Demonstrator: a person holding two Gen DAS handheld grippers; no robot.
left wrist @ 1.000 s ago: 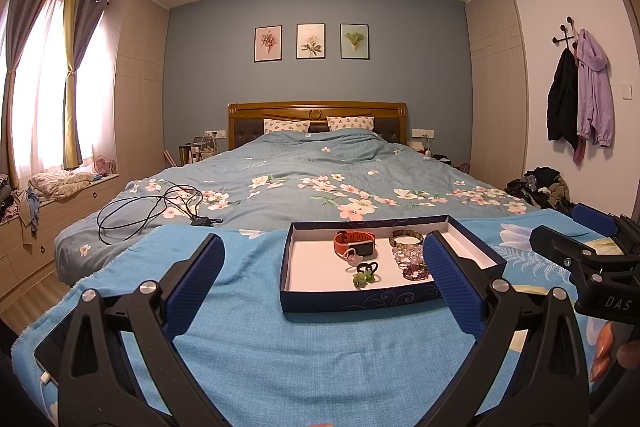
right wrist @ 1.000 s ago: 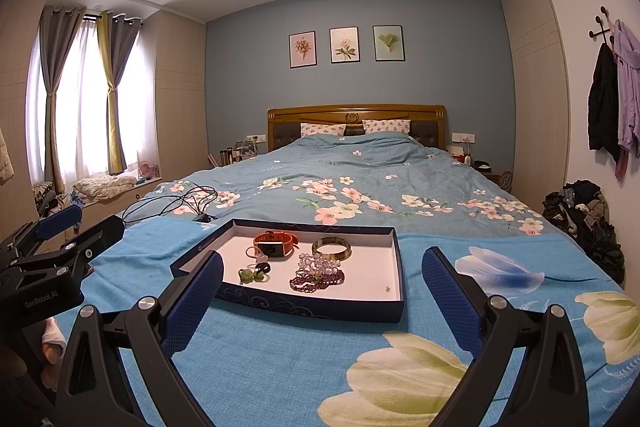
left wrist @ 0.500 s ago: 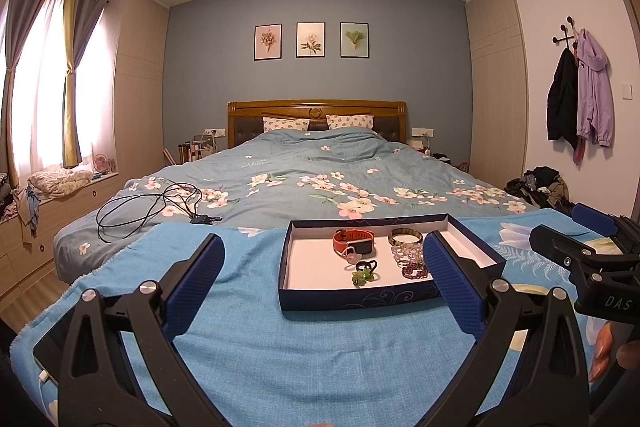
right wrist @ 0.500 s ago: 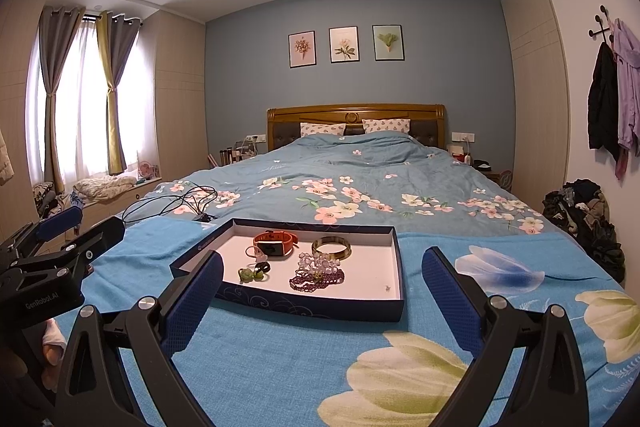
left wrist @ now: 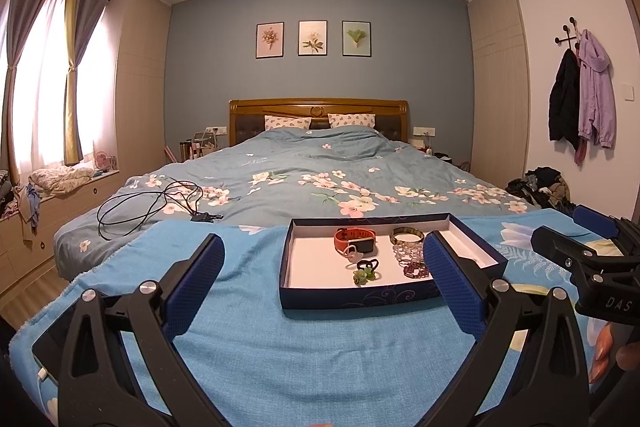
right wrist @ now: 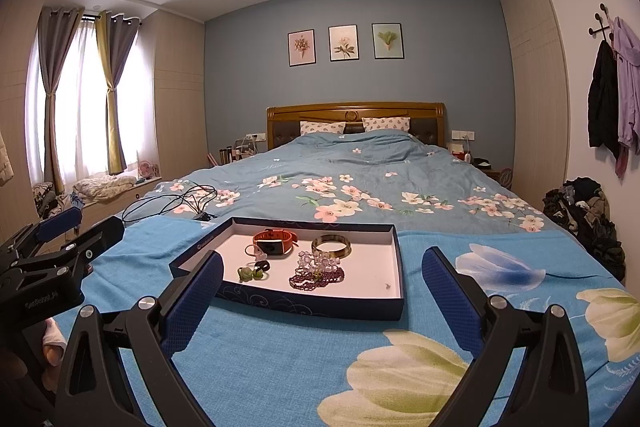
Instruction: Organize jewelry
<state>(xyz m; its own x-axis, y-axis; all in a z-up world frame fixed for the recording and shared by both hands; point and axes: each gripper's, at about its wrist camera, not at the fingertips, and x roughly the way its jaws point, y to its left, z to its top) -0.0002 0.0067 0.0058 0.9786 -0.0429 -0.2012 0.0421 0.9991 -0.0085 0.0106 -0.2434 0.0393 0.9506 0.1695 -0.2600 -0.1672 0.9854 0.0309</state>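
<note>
1. Navy tray (right wrist: 304, 303), white inside, on the blue towel (right wrist: 280, 367) at the foot of the bed (right wrist: 360, 171). Bare towel lies on all sides of the tray; the towel's left edge drops off beside the floor.
2. In the tray: orange watch (right wrist: 276, 242) at the far left-centre; brown bangle (right wrist: 331, 245) just right of it; clear bead bracelet (right wrist: 316, 261) and purple bead strand (right wrist: 316, 278) nearer the front wall; green piece (right wrist: 247, 273) and black ring (right wrist: 261, 265) at the front left. The right third of the tray floor is bare but for one small speck.
3. Black cable (left wrist: 160, 205) on the bedspread, well left of the tray and beyond it.
4. Change from the earlier frames: none visible; tray, jewelry and both tools sit as before.
5. Left hand-held gripper (left wrist: 324, 281): fingers wide apart, holding nothing, short of the tray's front wall.
6. Right hand-held gripper (right wrist: 322, 299): fingers wide apart, holding nothing, also short of the tray's front wall.
</note>
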